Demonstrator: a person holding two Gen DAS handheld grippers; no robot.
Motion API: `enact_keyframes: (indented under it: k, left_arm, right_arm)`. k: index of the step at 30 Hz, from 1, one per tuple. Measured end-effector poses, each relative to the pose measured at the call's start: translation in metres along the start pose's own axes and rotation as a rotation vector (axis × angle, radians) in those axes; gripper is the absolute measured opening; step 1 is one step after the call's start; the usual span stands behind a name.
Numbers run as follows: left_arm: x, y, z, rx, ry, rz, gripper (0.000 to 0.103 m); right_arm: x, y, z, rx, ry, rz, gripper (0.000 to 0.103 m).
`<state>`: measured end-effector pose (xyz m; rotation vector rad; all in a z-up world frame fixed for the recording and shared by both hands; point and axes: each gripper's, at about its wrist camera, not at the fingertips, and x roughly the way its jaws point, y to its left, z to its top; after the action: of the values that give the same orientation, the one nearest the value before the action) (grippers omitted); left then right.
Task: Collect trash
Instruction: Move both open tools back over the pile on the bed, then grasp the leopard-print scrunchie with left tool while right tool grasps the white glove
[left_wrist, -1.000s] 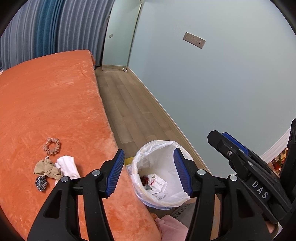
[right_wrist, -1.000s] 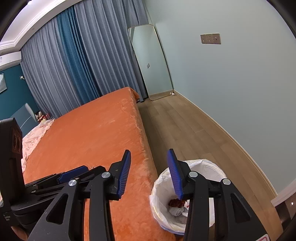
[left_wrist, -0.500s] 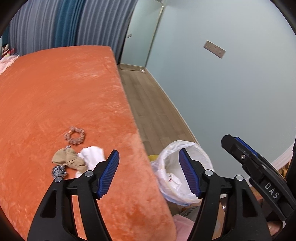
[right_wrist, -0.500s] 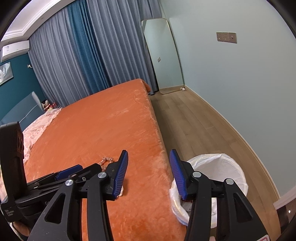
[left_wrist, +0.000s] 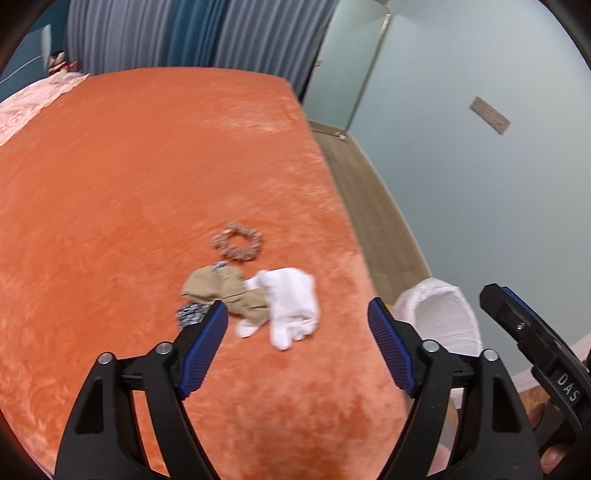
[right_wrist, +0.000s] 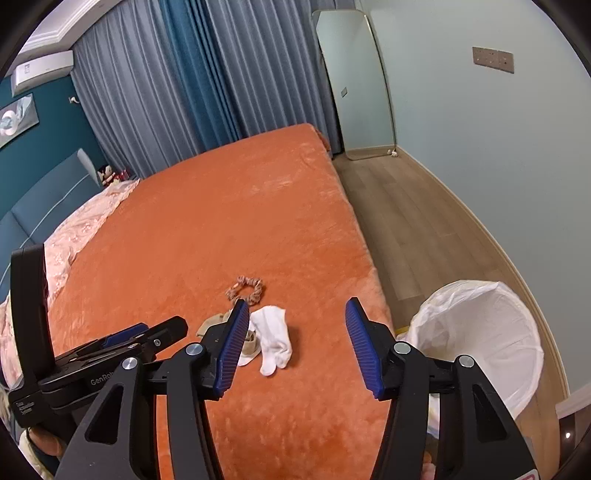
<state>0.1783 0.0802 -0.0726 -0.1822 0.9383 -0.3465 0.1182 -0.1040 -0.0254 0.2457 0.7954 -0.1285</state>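
On the orange bed (left_wrist: 147, 184) (right_wrist: 221, 221) lies a small heap: a white sock (left_wrist: 291, 306) (right_wrist: 275, 336), a tan sock (left_wrist: 221, 291) (right_wrist: 212, 323), a dark patterned scrap (left_wrist: 190, 314) and a pink scrunchie (left_wrist: 238, 243) (right_wrist: 245, 288). My left gripper (left_wrist: 297, 332) hovers just short of the heap, jaws opening, nothing between them. My right gripper (right_wrist: 295, 332) hangs over the same spot, jaws opening and empty, the white sock seen between the pads. A bin with a white liner (left_wrist: 439, 314) (right_wrist: 484, 339) stands on the floor at the bed's right edge.
A wood floor (right_wrist: 406, 221) runs between the bed and the pale wall. A tall mirror (right_wrist: 354, 85) leans in the far corner by grey and blue curtains (right_wrist: 184, 81). A pink quilt (right_wrist: 85, 225) covers the bed's head end.
Both grippers swung left from above the bin to over the bed, dropped lower, and their jaws spread wider. The sock heap now sits in front of both.
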Motion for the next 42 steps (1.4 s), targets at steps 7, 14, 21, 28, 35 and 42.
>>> enact_keyframes:
  k: [7,14,21,28,35,42]
  left_arm:
    - [0.024,0.046,-0.012,-0.052,0.051,0.058,0.081]
    - [0.057,0.083,-0.025,-0.108,0.118,0.095,0.081]
    - [0.09,0.109,-0.029,-0.153,0.172,0.112,0.081]
    - [0.118,0.119,-0.029,-0.167,0.206,0.102,0.078]
    - [0.139,0.126,-0.033,-0.187,0.247,0.057,0.046]
    - [0.144,0.125,-0.038,-0.187,0.258,0.018,0.015]
  right_arm:
    - [0.042,0.02,-0.022,-0.013,0.076,0.003,0.055]
    - [0.086,0.028,-0.038,-0.029,0.149,-0.002,0.055]
    - [0.13,0.03,-0.048,-0.022,0.213,-0.012,0.055]
    - [0.169,0.03,-0.051,-0.016,0.254,-0.024,0.055]
    - [0.198,0.023,-0.05,0.011,0.274,-0.042,0.055]
    - [0.22,0.019,-0.059,0.023,0.315,-0.034,0.041]
